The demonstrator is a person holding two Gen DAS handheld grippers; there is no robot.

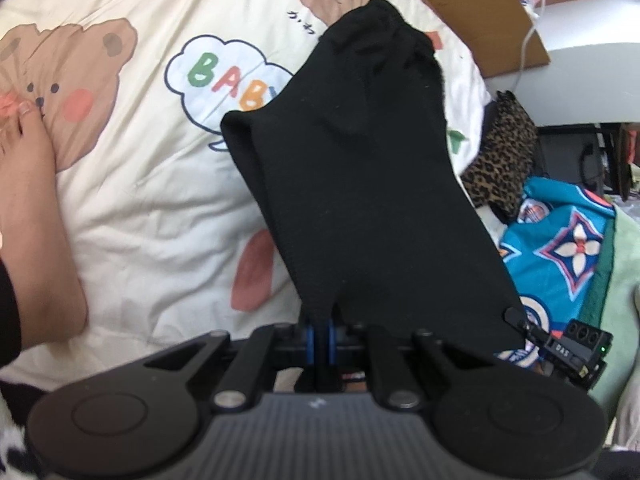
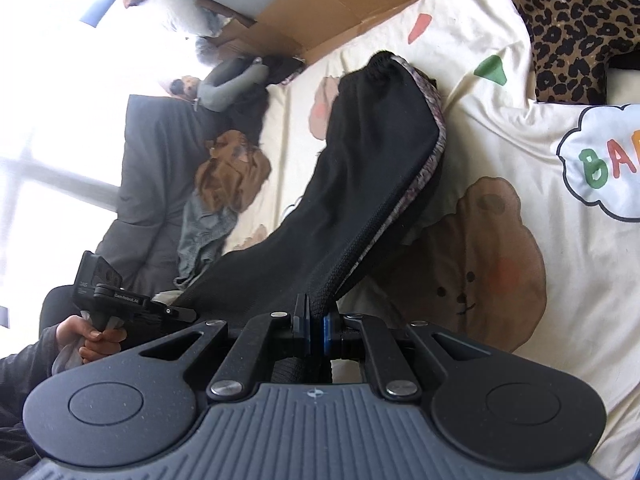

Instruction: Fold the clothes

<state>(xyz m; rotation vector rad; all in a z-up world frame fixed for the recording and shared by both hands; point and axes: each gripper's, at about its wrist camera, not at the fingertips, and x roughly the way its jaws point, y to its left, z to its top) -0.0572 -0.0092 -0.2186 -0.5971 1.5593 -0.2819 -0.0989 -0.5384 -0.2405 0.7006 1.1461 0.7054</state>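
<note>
A black garment (image 1: 360, 168) is held up over the cream bear-print quilt (image 1: 140, 200). My left gripper (image 1: 320, 322) is shut on its near edge. The right gripper (image 1: 520, 320) pinches the same edge further right. In the right wrist view the black garment (image 2: 360, 184) shows a patterned inner band along one edge, and its far end rests on the quilt (image 2: 500, 152). My right gripper (image 2: 316, 316) is shut on the ribbed edge. The left gripper (image 2: 180, 312) grips the cloth at the left, held by a hand (image 2: 96, 336).
A bare foot (image 1: 28, 200) rests on the quilt at the left. A leopard-print cloth (image 1: 500, 160) and a blue patterned cloth (image 1: 560, 252) lie to the right. Cardboard (image 2: 320, 4) lines the far side, with brown and grey clothes (image 2: 224, 188) and a dark jacket (image 2: 160, 168) heaped nearby.
</note>
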